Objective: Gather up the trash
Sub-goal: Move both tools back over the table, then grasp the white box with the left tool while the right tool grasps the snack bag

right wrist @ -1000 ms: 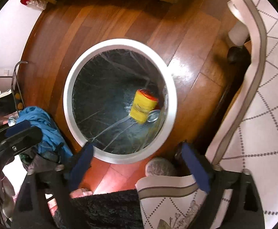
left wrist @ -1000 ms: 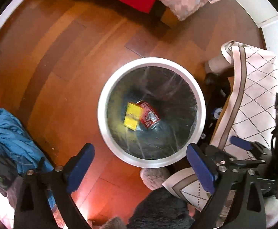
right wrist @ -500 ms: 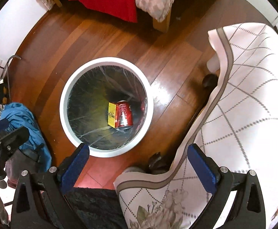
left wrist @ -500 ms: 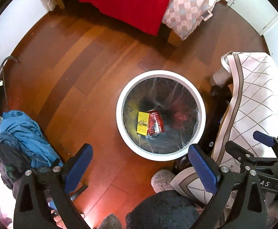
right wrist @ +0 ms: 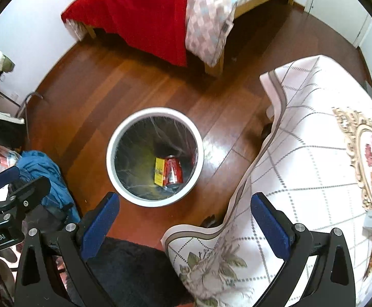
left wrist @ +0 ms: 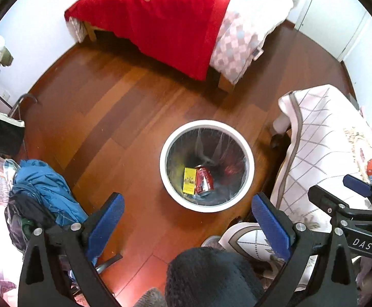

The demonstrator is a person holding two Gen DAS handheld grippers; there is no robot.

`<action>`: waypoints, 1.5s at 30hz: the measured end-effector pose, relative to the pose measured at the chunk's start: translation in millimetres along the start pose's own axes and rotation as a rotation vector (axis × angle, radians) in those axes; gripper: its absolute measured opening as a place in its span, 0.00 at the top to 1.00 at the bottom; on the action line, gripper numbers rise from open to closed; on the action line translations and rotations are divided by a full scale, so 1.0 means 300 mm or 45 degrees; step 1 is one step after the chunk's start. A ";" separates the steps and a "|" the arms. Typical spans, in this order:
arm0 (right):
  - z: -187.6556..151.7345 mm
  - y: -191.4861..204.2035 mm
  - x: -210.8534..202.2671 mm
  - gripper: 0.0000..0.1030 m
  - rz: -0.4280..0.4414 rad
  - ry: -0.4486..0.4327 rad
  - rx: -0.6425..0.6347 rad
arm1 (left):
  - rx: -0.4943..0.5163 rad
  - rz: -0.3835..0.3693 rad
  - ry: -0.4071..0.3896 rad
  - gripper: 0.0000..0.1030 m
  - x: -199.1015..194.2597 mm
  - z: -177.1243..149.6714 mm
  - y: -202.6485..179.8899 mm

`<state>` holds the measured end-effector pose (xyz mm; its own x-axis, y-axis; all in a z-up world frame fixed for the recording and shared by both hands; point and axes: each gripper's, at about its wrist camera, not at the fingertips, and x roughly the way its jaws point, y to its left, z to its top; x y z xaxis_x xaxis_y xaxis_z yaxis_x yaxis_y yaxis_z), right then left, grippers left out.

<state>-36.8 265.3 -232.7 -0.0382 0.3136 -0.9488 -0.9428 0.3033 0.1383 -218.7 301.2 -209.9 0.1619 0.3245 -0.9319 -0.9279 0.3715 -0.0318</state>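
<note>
Both tools, left tool (left wrist: 187, 213) and right tool (right wrist: 184, 212), gape wide and empty above the bin (left wrist: 169, 179); can (left wrist: 204, 180) and yellow box (left wrist: 189, 180) lie inside; next, judged: scan the worktop (right wrist: 313, 158) edge for remaining trash.

Both hand-held grippers (left wrist: 187, 215) (right wrist: 184, 213) — agape, empty.

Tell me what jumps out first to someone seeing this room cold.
The white bin in the middle of the wooden floor draws the eye, with a red can and a yellow box lying side by side at its bottom. Behind it, a red blanket hangs over the edge of the bed. Both grippers, left and right, are open and empty above the floor.
</note>
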 end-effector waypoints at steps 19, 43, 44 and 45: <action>-0.313 -0.511 -0.444 0.00 0.193 -0.212 0.395 | 0.244 0.017 -0.214 0.01 -0.166 -0.120 -0.586; -0.688 -1.529 -0.220 0.25 -0.238 0.067 0.586 | 1.200 -0.196 -0.128 0.02 0.072 -0.235 -1.564; -0.712 -1.540 -0.236 0.25 -0.239 0.057 0.647 | 1.257 -0.221 -0.123 0.02 0.073 -0.234 -1.596; -0.741 -1.543 -0.252 0.26 -0.233 0.051 0.703 | 1.304 -0.242 -0.116 0.02 0.076 -0.232 -1.618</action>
<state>329.0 -99.0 -288.1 0.0864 0.1807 -0.9797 -0.6236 0.7767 0.0883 211.9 67.7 -240.8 0.3397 0.2318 -0.9115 -0.1631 0.9690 0.1857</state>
